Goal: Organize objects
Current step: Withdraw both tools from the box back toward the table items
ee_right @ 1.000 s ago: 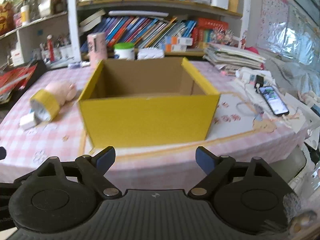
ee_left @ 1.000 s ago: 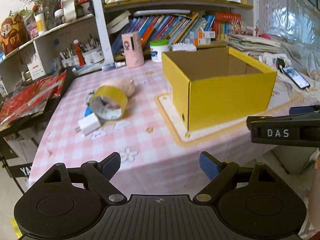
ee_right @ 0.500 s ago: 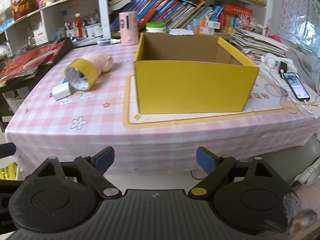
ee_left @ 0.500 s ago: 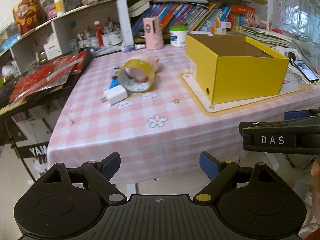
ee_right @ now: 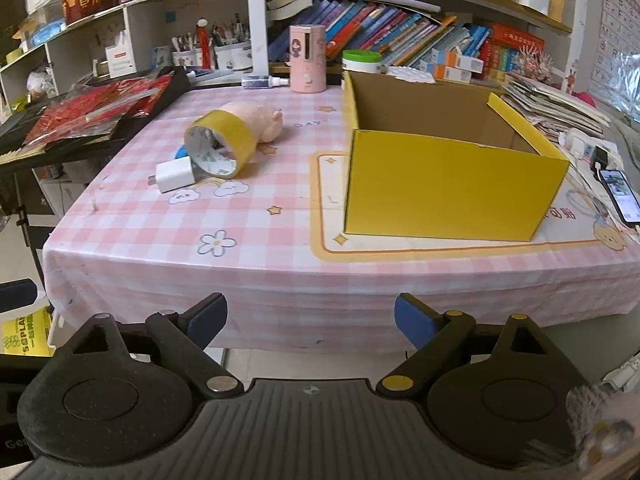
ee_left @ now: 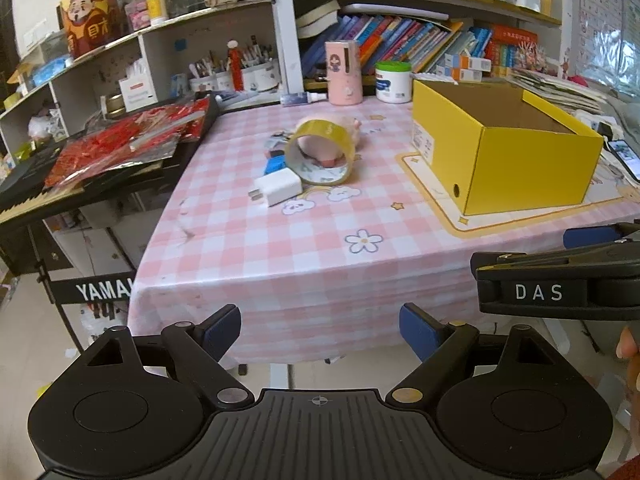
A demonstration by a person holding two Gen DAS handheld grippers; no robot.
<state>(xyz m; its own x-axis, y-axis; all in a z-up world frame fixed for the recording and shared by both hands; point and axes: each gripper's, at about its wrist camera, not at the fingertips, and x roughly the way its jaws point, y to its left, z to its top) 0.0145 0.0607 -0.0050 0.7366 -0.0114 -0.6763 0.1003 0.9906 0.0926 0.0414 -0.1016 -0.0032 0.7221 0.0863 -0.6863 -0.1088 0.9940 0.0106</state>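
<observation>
Both grippers' fingers (ee_left: 416,330) (ee_right: 412,320) wide apart, empty, short of table (ee_right: 280,248).

Counter (ee_right: 280,236) contents: one yellow box (ee_right: 448,196), one tape roll (ee_right: 220,144), one white charger plug (ee_right: 176,176), one pink plush toy (ee_right: 264,120) and one small blue item (ee_left: 275,167). Far edge: one pink cylinder (ee_right: 307,58), one green-lidded jar (ee_right: 361,65), one small bottle (ee_right: 264,81). Right edge: one phone (ee_right: 620,196).

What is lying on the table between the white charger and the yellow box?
Mostly bare checked tablecloth; the tape roll leans beside the white charger, well apart from the yellow box, in the right wrist view.
</observation>
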